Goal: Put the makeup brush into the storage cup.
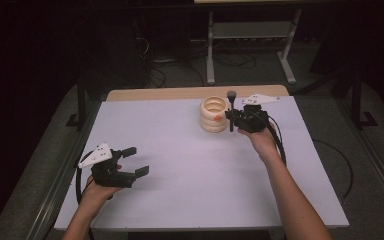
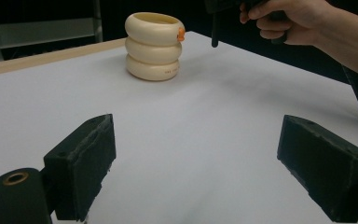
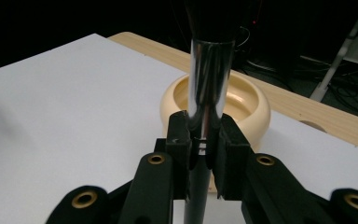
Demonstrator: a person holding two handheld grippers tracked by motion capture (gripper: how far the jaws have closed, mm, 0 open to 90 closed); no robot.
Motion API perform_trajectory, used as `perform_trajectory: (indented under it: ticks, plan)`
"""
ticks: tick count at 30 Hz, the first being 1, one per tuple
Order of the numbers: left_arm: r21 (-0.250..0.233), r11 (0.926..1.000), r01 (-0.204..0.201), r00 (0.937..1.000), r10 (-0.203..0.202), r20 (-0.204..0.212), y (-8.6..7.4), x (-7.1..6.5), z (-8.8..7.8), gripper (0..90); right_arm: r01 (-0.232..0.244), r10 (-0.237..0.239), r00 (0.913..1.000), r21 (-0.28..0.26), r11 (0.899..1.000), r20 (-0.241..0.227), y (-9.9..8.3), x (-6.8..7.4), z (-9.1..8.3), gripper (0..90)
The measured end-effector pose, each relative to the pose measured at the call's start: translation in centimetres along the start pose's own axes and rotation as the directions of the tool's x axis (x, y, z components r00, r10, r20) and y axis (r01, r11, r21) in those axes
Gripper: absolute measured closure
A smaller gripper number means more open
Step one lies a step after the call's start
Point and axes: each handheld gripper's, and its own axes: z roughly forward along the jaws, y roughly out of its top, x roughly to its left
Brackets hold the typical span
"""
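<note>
Presently your right gripper (image 1: 231, 116) clamps the brush (image 1: 231, 106) upright at three o'clock of the holder (image 1: 214, 114); your left gripper (image 1: 135, 161) stands apart.

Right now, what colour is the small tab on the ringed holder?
Orange, on the cream holder; the left gripper view shows it best.

In the right gripper view, the shiny metal-sleeved black brush (image 3: 209, 79) runs off the top edge, so its head is cut away, and its lower handle drops out at the bottom. It hides the near middle of the cream ringed holder (image 3: 251, 100). In the high view the brush head looks dark, perhaps bristled, too small to tell.
</note>
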Motion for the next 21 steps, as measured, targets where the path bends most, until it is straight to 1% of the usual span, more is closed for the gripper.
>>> perform_trajectory:
  ticks: [1, 2, 3, 6, 7, 10, 12, 14, 21]
  plan:
    - [-0.001, 1.0000, -0.005, 1.0000, 0.005, 0.003, 0.0, 0.0, 0.0, 10.9, 0.007, -0.007, 1.0000, -0.001, 1.000, -0.002, 0.2, -0.1, 0.0, 76.9]
    - [-0.001, 0.9999, -0.011, 0.9999, 0.011, 0.005, 0.0, 0.1, 0.0, 10.9, 0.003, -0.003, 1.0000, -0.002, 1.000, 0.001, 0.3, -0.1, 0.0, 76.8]
    - [-0.001, 1.0000, 0.000, 1.0000, 0.000, 0.005, -0.1, 0.0, 0.1, 10.9, 0.007, -0.007, 1.0000, -0.005, 1.000, 0.002, 0.4, -0.2, 0.0, 76.9]
    - [0.000, 1.0000, -0.003, 1.0000, 0.003, 0.003, -0.1, 0.0, 0.1, 11.0, 0.005, -0.005, 1.0000, -0.003, 1.000, 0.008, 0.8, -0.4, 0.2, 76.9]
    - [0.003, 1.0000, -0.006, 1.0000, 0.006, 0.003, -0.1, 0.0, 0.0, 11.0, -0.004, 0.004, 1.0000, -0.001, 1.000, 0.009, 0.9, -0.4, 0.2, 76.9]
    - [0.005, 1.0000, -0.006, 1.0000, 0.006, -0.001, -0.1, -0.1, 0.0, 11.0, -0.005, 0.005, 1.0000, -0.011, 1.000, 0.007, 1.4, -0.6, 0.4, 76.9]
    - [0.003, 1.0000, -0.004, 1.0000, 0.004, -0.001, -0.1, -0.1, 0.0, 11.0, -0.006, 0.006, 1.0000, -0.009, 1.000, 0.006, 1.7, -0.5, 0.5, 76.9]
    - [0.004, 0.9999, -0.013, 0.9999, 0.013, 0.003, -0.1, -0.1, 0.1, 11.0, 0.000, 0.000, 1.0000, -0.010, 1.000, 0.008, 2.0, -0.6, 0.6, 76.9]
    - [0.013, 0.9999, -0.011, 0.9999, 0.011, 0.004, -0.2, -0.1, 0.1, 11.1, 0.000, 0.000, 1.0000, -0.022, 1.000, 0.008, 3.0, -0.7, 0.6, 76.9]
